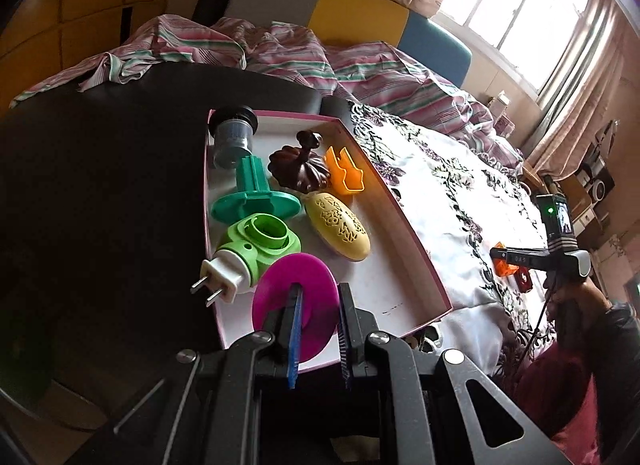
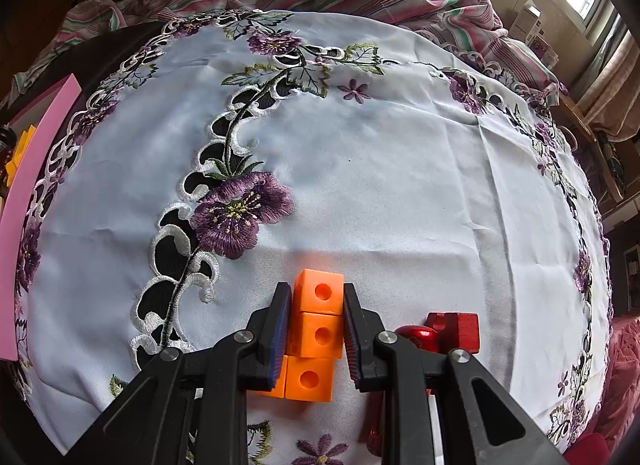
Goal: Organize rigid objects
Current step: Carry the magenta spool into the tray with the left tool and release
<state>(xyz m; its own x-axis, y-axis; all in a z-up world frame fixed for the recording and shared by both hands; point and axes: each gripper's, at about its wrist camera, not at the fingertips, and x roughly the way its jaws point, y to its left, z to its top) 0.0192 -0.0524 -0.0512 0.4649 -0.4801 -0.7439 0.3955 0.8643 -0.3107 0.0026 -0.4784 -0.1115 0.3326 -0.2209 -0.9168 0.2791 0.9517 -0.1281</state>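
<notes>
My left gripper (image 1: 320,289) is shut on a magenta disc (image 1: 280,277), holding it on edge over the near end of a white box with a pink rim (image 1: 400,217). Inside the box lie a dark jar (image 1: 232,133), a teal flanged piece (image 1: 256,201), a light green plug-in device (image 1: 256,245), a brown pumpkin-shaped lid (image 1: 300,173), an orange cutter (image 1: 344,173) and a yellow oval case (image 1: 340,229). My right gripper (image 2: 315,289) is shut on an orange block of joined cubes (image 2: 318,333) on the embroidered cloth. It also shows far right in the left wrist view, right gripper (image 1: 516,265).
A white tablecloth (image 2: 360,169) with purple flowers covers the right part of the dark table (image 1: 100,185). Red pieces (image 2: 456,329) lie just right of the orange block. The box's pink wall (image 2: 36,169) is at the far left. A striped blanket (image 1: 280,53) lies behind.
</notes>
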